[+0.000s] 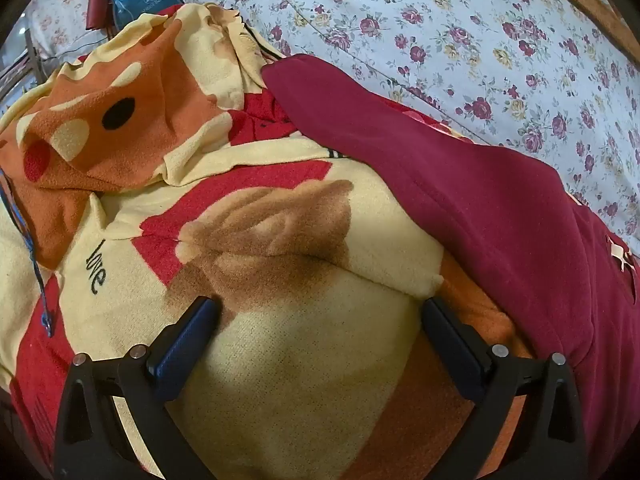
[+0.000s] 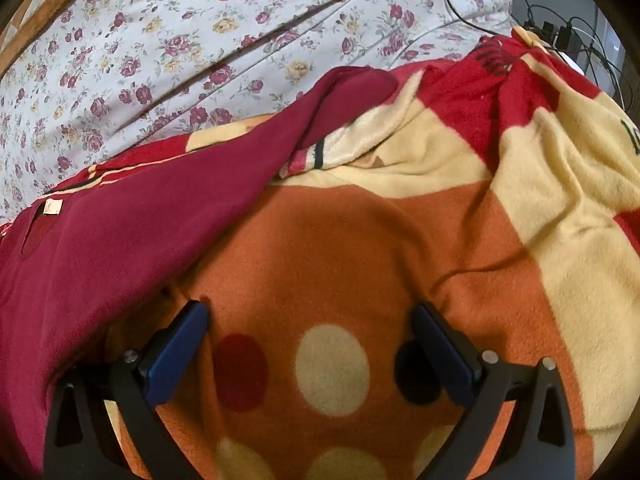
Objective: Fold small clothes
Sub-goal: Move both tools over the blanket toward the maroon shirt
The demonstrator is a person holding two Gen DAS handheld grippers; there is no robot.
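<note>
Lying: maroon fleece garment (image 1: 460, 168) stretched diagonally across patterned fleece blanket (image 1: 304, 360), label-end nearer
Writing: "love" on blanket
Left hand-held gripper (image 1: 320, 312): released, empty
Right hand-held gripper (image 2: 312, 316): released, empty

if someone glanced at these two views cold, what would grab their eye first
First the loud fleece blanket filling both views, orange with cream, red and black dots, plus red and yellow patches. Next the maroon garment lying across it, on the right in the left wrist view and on the left in the right wrist view, with a flowered sheet behind. Low in each frame, the left hand-held gripper and right hand-held gripper stand open over the blanket, holding nothing.
</note>
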